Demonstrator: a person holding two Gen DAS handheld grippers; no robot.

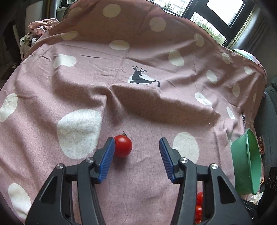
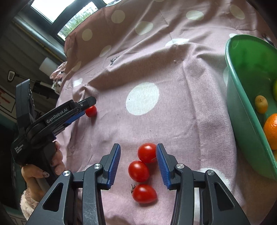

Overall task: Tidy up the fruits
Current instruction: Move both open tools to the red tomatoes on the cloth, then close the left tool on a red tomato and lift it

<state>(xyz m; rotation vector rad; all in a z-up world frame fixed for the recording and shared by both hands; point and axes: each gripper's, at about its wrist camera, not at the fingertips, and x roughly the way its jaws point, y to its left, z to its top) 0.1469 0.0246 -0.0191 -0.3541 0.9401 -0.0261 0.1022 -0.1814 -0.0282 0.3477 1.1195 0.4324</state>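
Note:
A lone red cherry tomato (image 1: 122, 146) lies on the pink spotted cloth (image 1: 138, 103). My left gripper (image 1: 137, 144) is open, and its left pad touches the tomato's side. The same tomato (image 2: 91, 111) and the left gripper (image 2: 86, 106) show in the right wrist view. My right gripper (image 2: 138, 152) is open over three cherry tomatoes: one (image 2: 147, 152) against its right pad, one (image 2: 138, 171) between the jaws, one (image 2: 144, 193) nearer the camera. A green bowl (image 2: 242, 97) at the right holds an orange (image 2: 271, 130) and a kiwi (image 2: 261, 103).
The green bowl (image 1: 242, 161) stands at the cloth's right edge in the left wrist view. The cloth is wrinkled, with a raised fold (image 1: 155, 98) across the middle. Windows (image 1: 216, 12) lie beyond the far edge. Clutter (image 1: 38, 29) sits at the far left.

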